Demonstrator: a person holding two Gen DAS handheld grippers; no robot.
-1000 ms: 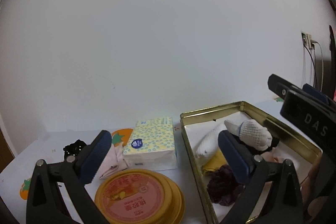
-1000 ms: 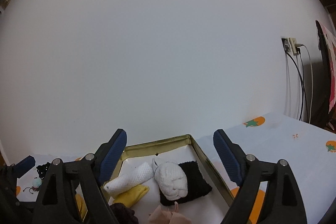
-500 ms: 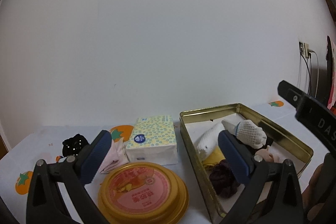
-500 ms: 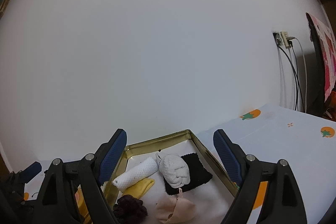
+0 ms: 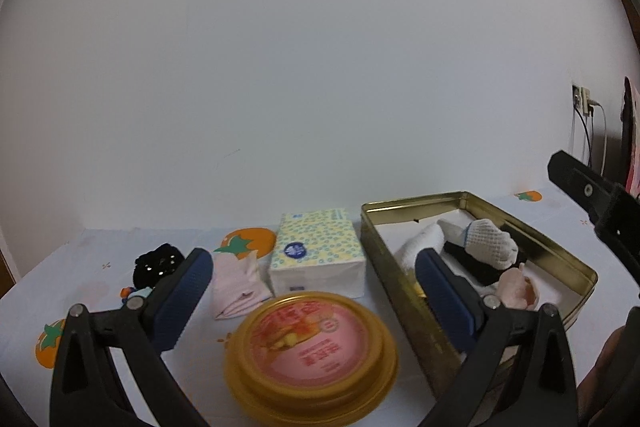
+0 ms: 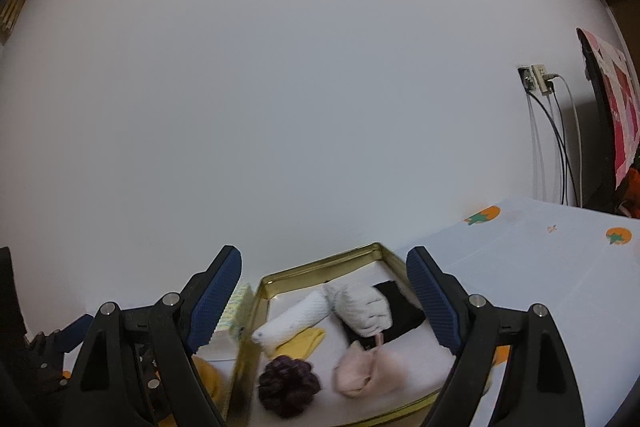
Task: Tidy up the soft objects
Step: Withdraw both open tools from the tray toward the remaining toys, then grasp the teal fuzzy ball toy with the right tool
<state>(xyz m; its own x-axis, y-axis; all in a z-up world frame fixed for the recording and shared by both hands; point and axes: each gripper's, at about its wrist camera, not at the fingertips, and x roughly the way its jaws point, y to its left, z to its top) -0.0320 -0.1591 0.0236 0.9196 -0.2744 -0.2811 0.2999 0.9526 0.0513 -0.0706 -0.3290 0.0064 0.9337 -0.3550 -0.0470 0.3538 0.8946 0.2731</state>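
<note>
**Both tongs spread and empty above the desk and the gold tin**

At the far left of the desk (image 5: 100, 243), which wears a white cloth printed with orange fruit, lies a black scrunchie (image 5: 157, 264). Just right of it sits a folded pink cloth (image 5: 236, 285), its far edge on one of the printed fruits. Next comes a tissue pack (image 5: 316, 251) with a dotted wrapper, and near to it, touching or almost touching its front, a round yellow lid (image 5: 312, 347) with a pink label.

The left tongs (image 5: 308, 297) hang over this group, their blue pads spread wide with nothing between them.

Right of the tissue pack stands the open gold tin (image 5: 532, 247). Inside it, going left to right, a dark purple scrunchie (image 6: 288, 385) lies at the near left, a rolled white sock (image 6: 294, 321) and a yellow cloth (image 6: 308, 341) sit behind it, a bundled white glove (image 6: 362, 307) rests partly on a black cloth (image 6: 400, 307), and a pale pink cloth (image 6: 368, 367) lies near the front.

The right tongs (image 6: 324, 295) hover over the tin, pads wide apart and holding nothing.

On the wall at the far right, a socket (image 6: 538, 79) carries plugged cables that hang down.
</note>
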